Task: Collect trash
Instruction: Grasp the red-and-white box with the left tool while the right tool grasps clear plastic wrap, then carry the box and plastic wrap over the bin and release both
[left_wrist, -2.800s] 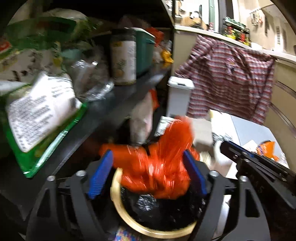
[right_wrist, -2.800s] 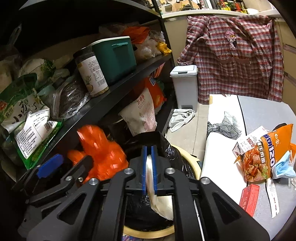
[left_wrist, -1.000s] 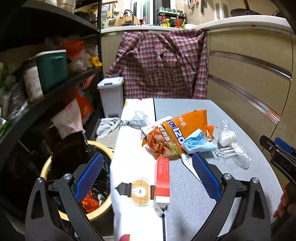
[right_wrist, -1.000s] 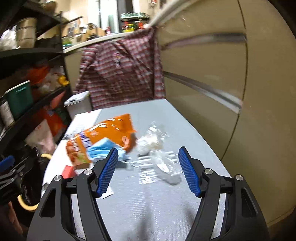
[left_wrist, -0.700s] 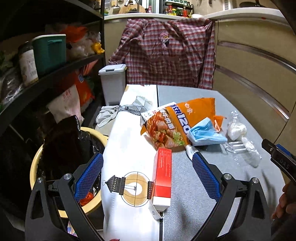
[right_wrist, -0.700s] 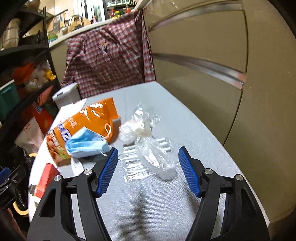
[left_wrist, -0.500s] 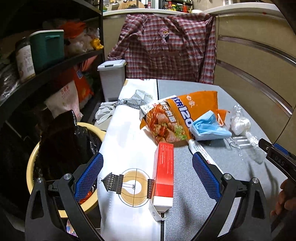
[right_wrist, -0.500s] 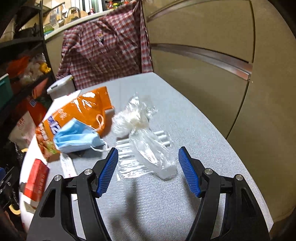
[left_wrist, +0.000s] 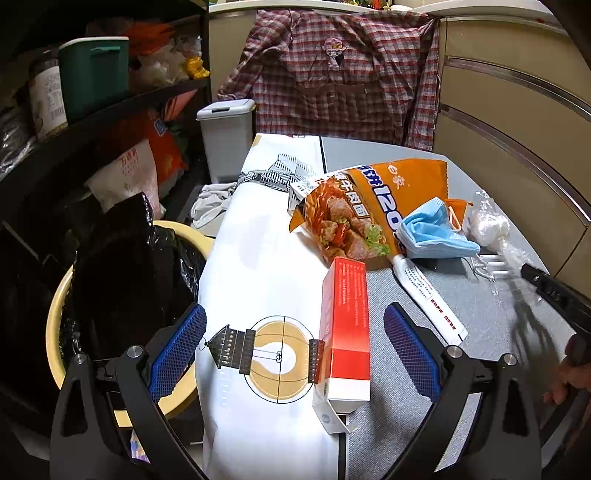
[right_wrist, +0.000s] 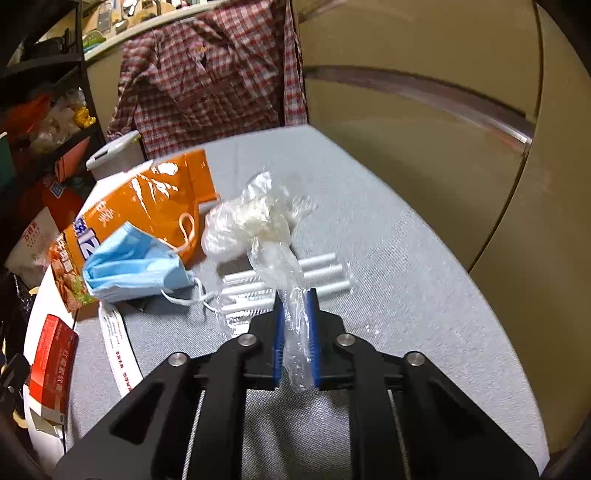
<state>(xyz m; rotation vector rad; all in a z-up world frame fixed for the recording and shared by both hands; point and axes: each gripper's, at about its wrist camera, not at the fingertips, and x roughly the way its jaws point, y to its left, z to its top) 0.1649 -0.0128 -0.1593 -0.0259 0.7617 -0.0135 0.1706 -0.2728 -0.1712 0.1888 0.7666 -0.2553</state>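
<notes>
Clear plastic bag (right_wrist: 273, 236) clamped by right gripper (right_wrist: 295, 325) | left gripper (left_wrist: 293, 341) spread, only its view shows bin (left_wrist: 59, 314)

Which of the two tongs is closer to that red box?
Left. The left tongs are open with the red box lying between their blue tips. The right tongs are further off on the grey table, shut on a clear plastic bag.

On the bench (left_wrist: 480, 332), the carton (left_wrist: 345, 332) lies nearest; behind it the snack bag (left_wrist: 369, 206), with mask (left_wrist: 432, 236) and plastic bag (right_wrist: 258, 225) to its right. Left of the bench, the bin (left_wrist: 59, 317).
</notes>
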